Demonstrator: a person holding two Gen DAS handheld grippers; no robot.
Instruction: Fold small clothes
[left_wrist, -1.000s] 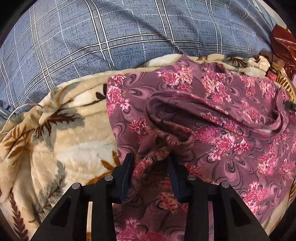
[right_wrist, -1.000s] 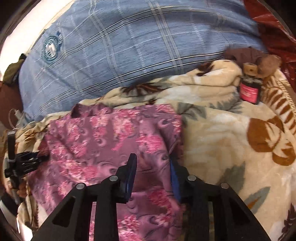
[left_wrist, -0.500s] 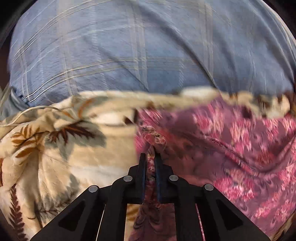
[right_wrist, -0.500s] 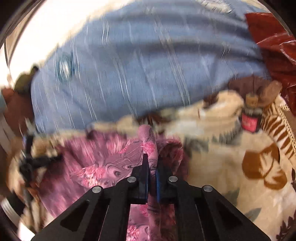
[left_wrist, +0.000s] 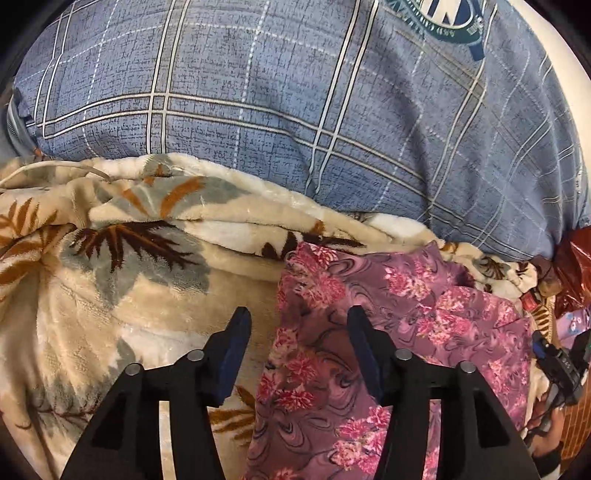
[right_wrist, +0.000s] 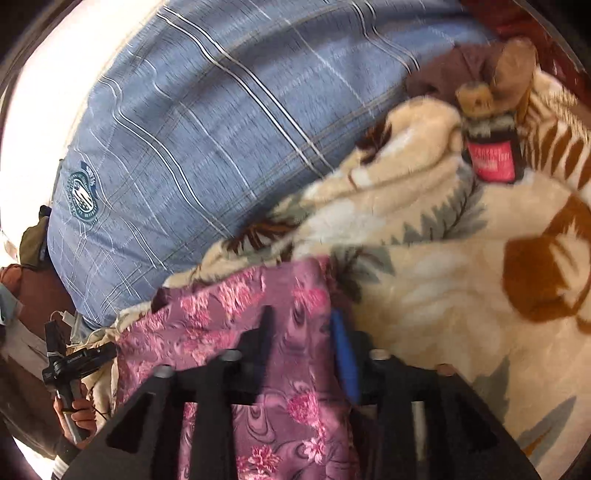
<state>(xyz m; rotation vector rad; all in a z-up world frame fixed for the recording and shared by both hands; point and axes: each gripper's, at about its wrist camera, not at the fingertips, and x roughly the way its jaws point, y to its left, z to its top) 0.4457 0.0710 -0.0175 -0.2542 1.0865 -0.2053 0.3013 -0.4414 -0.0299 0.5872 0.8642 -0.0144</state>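
Plush leaf-print blanket (left_wrist: 122, 291) under purple floral garment (left_wrist: 424, 317): thin, limp, slippery; grab blanket-side corners. Left gripper (left_wrist: 295, 325) and right gripper (right_wrist: 301, 325) opening, unclamped, fabric edge between jaws

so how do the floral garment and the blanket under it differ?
The garment is thin, smooth, mauve with pink flowers; the blanket is thick, plush, cream with brown and grey leaves. The garment lies as a flat, straight-edged piece; the blanket is bunched into ridges against the blue plaid pillow. The garment covers only part of the blanket. Both are printed fabric.
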